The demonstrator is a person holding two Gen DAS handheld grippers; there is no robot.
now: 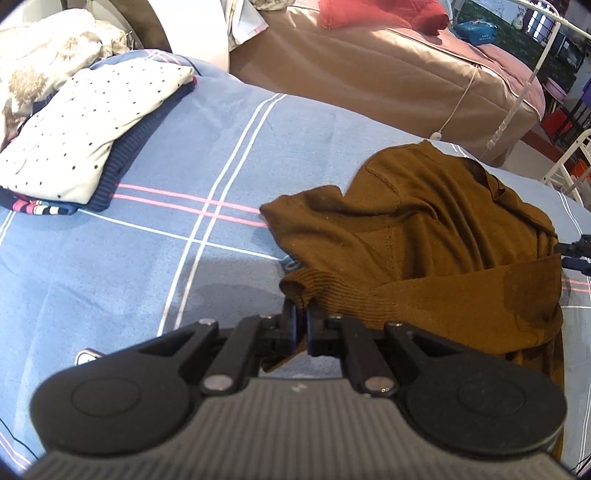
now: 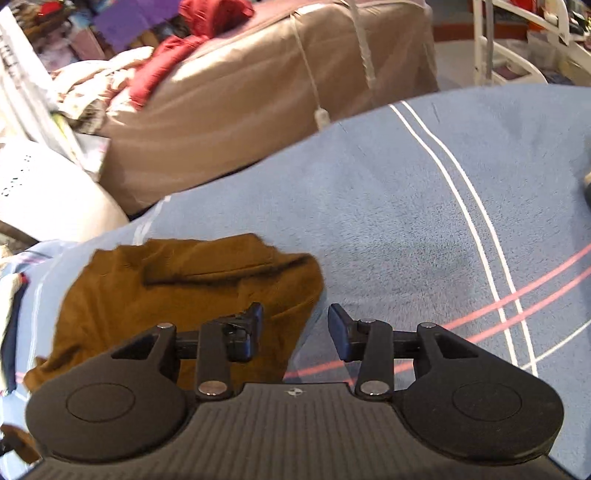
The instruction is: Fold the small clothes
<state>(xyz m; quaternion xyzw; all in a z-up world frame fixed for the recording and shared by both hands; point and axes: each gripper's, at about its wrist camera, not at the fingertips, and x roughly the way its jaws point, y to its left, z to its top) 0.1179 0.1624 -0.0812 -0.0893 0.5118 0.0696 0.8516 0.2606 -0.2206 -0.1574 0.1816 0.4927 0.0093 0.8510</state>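
1. We've got a blue plaid bedsheet (image 1: 155, 258) covering the whole work surface, white and pink stripes crossing it.
2. Behind it sits a tan sofa (image 1: 388, 74) with a red cloth (image 1: 369, 14) dumped on top.
3. The brown sweater (image 1: 424, 236) lies crumpled on the sheet, towards its right side in the left wrist view.
4. A folded clothes stack (image 1: 85, 133), polka-dot piece on top, sits far left, well apart from the sweater.
5. Our left gripper (image 1: 302, 308) has its fingers pinched tight on the sweater's ribbed hem.
6. Our right gripper (image 2: 295, 325) hangs over the sweater's edge, fingers spread, nothing between them.
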